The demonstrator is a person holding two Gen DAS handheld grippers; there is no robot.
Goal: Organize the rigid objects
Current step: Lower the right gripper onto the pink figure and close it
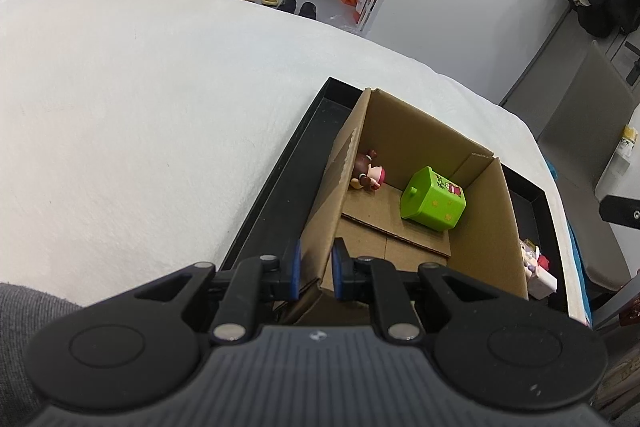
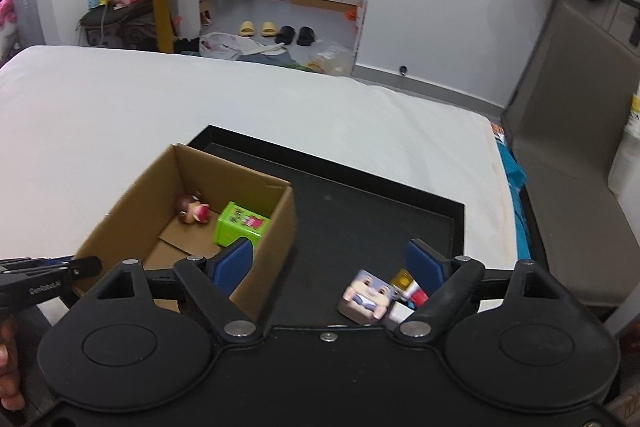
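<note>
Matt cardboard box; glossy plastic tub

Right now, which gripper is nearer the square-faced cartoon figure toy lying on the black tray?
Right. The right gripper hangs open just above the square-faced figure toy; the left gripper clamps the cardboard box's near corner.

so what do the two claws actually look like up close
Both are matte black with round side discs, silver pivot pins and blue pads. The left claw has a ribbed grey body; seen from the right wrist, its arm carries small white lettering. The right claw has a plain black body.
</note>
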